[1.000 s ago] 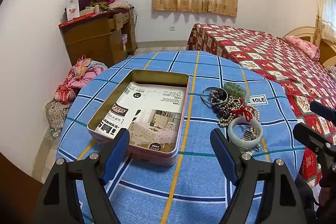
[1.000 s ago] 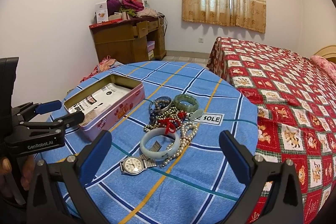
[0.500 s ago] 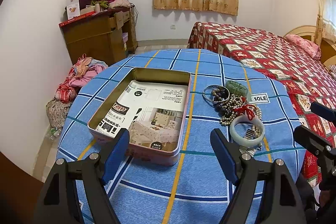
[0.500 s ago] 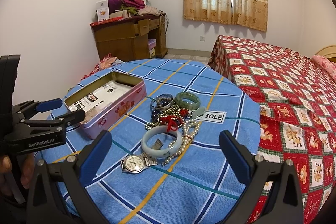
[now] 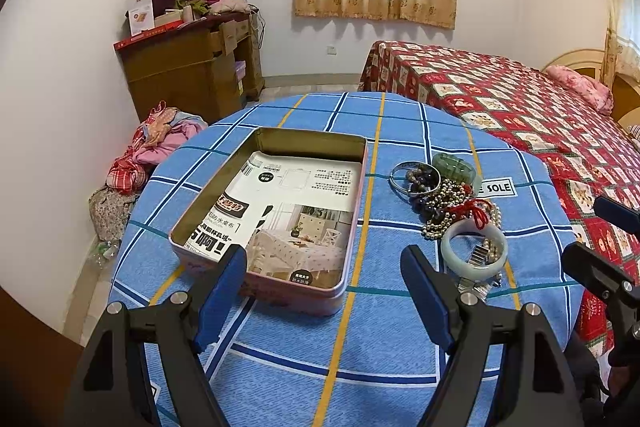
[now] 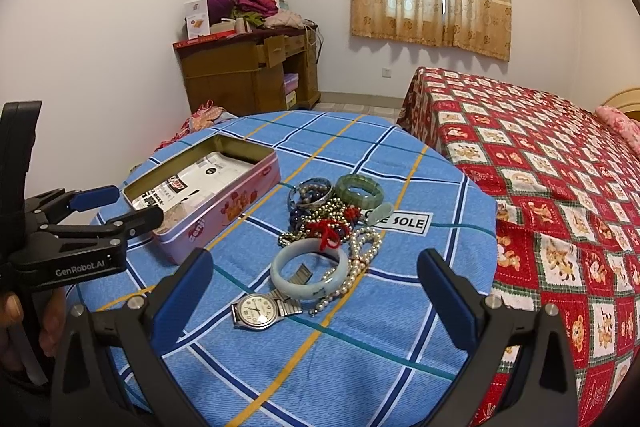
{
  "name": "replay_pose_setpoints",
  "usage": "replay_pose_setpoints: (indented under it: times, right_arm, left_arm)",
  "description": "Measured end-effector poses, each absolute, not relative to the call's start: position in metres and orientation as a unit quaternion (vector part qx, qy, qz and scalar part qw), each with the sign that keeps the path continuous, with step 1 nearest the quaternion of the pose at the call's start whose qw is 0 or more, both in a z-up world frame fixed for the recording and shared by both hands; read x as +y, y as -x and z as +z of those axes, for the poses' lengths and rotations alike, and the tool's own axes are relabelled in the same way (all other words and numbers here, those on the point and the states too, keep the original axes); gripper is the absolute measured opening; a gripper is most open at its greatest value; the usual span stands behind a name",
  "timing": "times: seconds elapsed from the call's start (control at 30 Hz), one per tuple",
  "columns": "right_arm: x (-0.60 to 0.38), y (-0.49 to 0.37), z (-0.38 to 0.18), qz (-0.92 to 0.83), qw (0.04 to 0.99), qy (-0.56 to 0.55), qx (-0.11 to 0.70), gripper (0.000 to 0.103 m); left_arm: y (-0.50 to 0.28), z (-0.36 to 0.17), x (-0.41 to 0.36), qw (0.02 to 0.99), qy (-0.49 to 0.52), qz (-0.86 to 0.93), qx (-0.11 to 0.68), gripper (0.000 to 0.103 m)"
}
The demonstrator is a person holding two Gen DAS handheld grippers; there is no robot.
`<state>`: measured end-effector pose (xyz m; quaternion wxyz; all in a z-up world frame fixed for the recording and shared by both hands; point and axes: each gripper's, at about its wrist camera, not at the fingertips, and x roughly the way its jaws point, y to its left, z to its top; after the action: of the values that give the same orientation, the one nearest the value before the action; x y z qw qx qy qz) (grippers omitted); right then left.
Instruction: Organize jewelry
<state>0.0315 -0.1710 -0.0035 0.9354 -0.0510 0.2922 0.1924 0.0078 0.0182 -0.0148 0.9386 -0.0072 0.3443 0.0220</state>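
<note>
Pink tin (image 5: 256, 283): is being seen open on the blue checked tablecloth (image 5: 360, 355), lined with a printed sheet; taken as the landmark.
Jewelry pile (image 6: 332, 223): is being left heaped on the cloth just right of the tin, apart from it.
Pale bangle (image 6: 309, 269): is being shown at the near end of the pile, resting over a metal watch strap.
Wristwatch (image 6: 256, 311): is being seen face up, nearest the right gripper.
Green bangle (image 6: 359, 190): is being seen at the far end of the pile.
Left gripper (image 5: 324, 285): is being held spread wide and empty, over the tin's near edge.
Right gripper (image 6: 316, 289): is being held spread wide and empty, framing the bangle and watch, right of the tin.
</note>
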Motion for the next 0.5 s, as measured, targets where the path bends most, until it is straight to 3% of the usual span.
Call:
replay_pose_setpoints:
  times: [0.5]
  right_arm:
    - [-0.1701,-0.0325,-0.008,0.192,0.934,0.056,0.296,0.103]
  left_arm:
    - [-0.0098,-0.019,0.0173,0.936,0.006,0.023,0.352,0.079]
